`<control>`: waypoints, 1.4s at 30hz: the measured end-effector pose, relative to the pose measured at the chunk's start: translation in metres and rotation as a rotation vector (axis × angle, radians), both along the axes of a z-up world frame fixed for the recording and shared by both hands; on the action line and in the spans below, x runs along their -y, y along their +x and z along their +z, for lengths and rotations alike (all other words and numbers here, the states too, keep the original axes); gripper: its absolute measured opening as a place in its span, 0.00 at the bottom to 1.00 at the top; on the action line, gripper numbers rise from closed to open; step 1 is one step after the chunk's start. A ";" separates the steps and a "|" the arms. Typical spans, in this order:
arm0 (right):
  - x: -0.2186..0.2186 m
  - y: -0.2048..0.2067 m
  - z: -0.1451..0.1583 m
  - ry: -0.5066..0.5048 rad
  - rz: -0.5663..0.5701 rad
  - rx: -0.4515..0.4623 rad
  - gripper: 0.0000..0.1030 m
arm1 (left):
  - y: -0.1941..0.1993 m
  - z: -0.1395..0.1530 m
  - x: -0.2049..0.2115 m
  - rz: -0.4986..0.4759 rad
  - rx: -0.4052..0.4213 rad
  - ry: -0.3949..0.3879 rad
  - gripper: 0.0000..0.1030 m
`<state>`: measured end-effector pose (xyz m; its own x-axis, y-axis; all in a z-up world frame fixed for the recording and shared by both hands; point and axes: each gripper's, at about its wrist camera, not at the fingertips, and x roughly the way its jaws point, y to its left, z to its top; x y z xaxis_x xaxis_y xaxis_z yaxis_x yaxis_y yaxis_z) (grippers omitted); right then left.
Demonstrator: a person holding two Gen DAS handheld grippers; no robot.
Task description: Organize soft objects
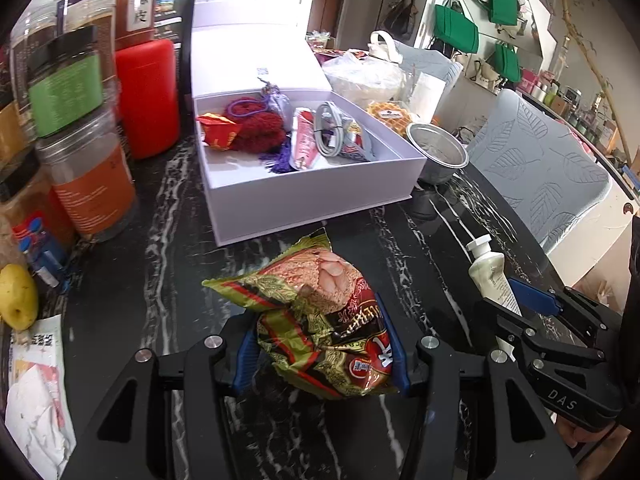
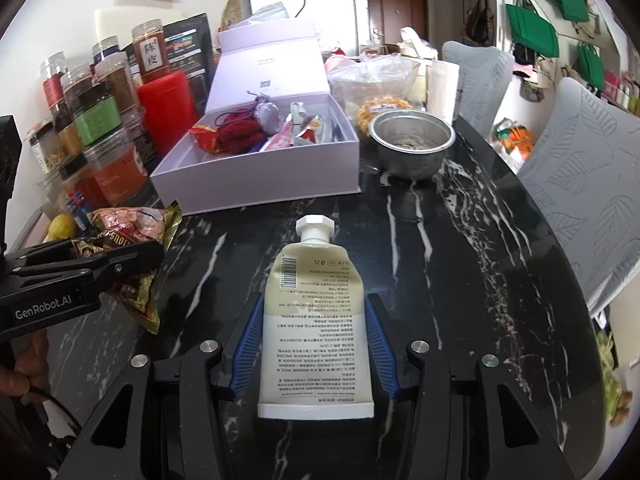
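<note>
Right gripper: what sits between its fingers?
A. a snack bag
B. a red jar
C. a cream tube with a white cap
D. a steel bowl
C: in the right wrist view the tube lies between the blue pads of the right gripper, cap pointing away; the snack bag is in the left gripper.

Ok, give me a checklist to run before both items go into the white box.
1. Left hand-held gripper grips the snack bag: ok, pads press both sides.
2. Right hand-held gripper grips the cream tube: ok, held by its body.
3. Tube cap on: ok.
4. White box open: ok, lid stands back.
5. Free room in the box: cannot tell; the red knit item and packets fill the far part, and the near floor looks bare.
6. Path to the box: ok, though the metal bowl sits close on the right.
</note>
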<state>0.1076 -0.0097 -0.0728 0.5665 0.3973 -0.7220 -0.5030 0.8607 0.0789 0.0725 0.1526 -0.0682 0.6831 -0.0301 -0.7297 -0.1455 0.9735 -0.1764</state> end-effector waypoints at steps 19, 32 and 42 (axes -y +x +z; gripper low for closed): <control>-0.026 -0.039 0.002 0.062 0.077 0.000 0.48 | -0.039 0.017 -0.023 0.065 0.042 0.032 0.50; -0.034 -0.048 0.021 0.087 0.087 0.024 0.48 | -0.038 0.038 -0.023 0.040 0.078 0.049 0.49; -0.038 -0.024 0.047 0.112 0.092 0.070 0.48 | -0.015 0.062 -0.024 0.020 0.130 0.056 0.41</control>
